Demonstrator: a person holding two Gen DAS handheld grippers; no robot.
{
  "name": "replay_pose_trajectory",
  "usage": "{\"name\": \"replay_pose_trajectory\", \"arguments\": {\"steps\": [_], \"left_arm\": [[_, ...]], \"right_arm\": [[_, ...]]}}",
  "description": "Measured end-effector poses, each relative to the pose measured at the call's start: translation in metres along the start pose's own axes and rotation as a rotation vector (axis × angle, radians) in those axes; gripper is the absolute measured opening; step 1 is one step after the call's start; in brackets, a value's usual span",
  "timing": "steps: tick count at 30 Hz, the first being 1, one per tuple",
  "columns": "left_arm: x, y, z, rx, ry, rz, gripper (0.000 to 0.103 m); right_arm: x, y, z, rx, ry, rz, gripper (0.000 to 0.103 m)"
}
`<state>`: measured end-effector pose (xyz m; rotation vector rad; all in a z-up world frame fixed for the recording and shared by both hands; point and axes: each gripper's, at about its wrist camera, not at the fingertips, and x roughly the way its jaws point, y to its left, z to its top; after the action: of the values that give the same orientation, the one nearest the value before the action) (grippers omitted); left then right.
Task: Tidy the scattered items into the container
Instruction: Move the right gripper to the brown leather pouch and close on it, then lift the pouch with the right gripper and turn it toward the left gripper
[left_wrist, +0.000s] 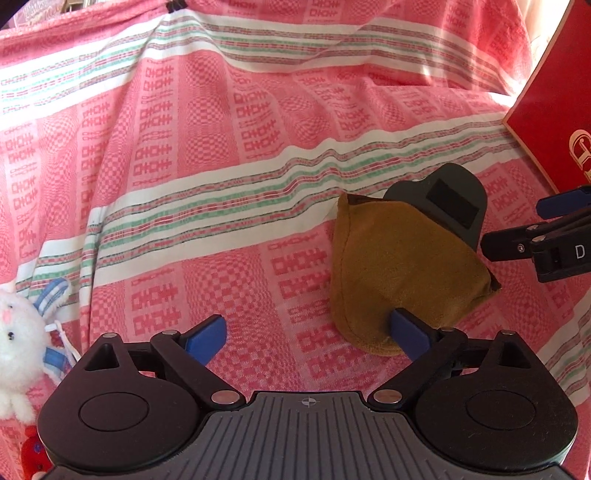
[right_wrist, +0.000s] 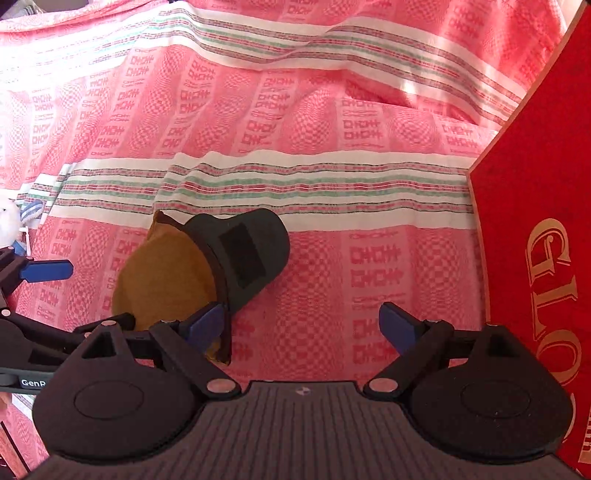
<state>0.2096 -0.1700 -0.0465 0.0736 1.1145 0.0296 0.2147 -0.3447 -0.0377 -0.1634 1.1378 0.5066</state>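
A: Nearest in, the left gripper (left_wrist: 308, 338) sits low over the pink woven bedspread (left_wrist: 207, 155), blue fingers spread wide, nothing between them. Its right-hand pad is touching the near bottom edge of the brown plush pouch (left_wrist: 391, 266), or so it looks from here

B: And the right gripper (right_wrist: 306, 326) is just as wide apart and just as empty. Its left-hand pad sits in front of the dark grey flap (right_wrist: 247, 254) that juts out of the pouch's top

A: So the pouch lies between the two tools, right of the left one, left of the right one. I'd call it a toss-up which is nearer; both are just beside it

B: The long axis is what matters. It runs from the near tip up and away to the grey flap, tilted toward the red box (right_wrist: 535, 258). I'd guess a pinch across the narrow brown body suits better than along it

A: Farther out, the left view alone gives me the whole white plush rabbit (left_wrist: 18, 325) at the bedspread's left edge

B: Mine shows only a sliver of it, but I get the box wall big, gold lettering and all, standing at the right edge. Its opening isn't visible in either view
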Motion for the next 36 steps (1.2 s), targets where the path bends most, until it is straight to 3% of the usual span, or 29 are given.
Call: {"name": "replay_pose_trajectory", "arguments": {"steps": [7,19,21,25,27,28,32,34,36], "left_arm": [[0.0,-0.003,-0.001,0.04,-0.016,0.013,0.098],[0.003,-0.003,0.0,0.056,-0.023,0.008,0.1],[0.003,-0.001,0.0,0.051,-0.019,0.002,0.1],[0.002,0.001,-0.003,0.048,-0.017,-0.006,0.1],[0.001,0.002,-0.005,0.044,-0.014,-0.009,0.1],[0.0,0.002,-0.006,0.042,-0.012,-0.011,0.1],[-0.005,0.007,-0.017,0.033,0.018,-0.028,0.098],[-0.005,0.007,-0.025,0.051,0.066,-0.034,0.091],[-0.008,0.006,-0.036,0.081,0.066,-0.004,0.089]], "right_arm": [[0.01,0.01,0.007,-0.024,-0.001,0.09,0.092],[0.042,-0.007,0.032,0.108,-0.001,0.279,0.092],[0.041,-0.004,0.032,0.11,0.015,0.33,0.089],[0.027,0.003,0.03,0.078,-0.008,0.352,0.087],[0.018,0.007,0.029,0.067,-0.015,0.366,0.075],[0.014,0.009,0.028,0.06,-0.015,0.371,0.063],[-0.006,0.024,0.019,-0.011,-0.047,0.387,0.051],[-0.017,0.034,0.014,-0.046,-0.048,0.427,0.043],[-0.025,0.045,0.008,-0.088,-0.032,0.457,0.04]]}}
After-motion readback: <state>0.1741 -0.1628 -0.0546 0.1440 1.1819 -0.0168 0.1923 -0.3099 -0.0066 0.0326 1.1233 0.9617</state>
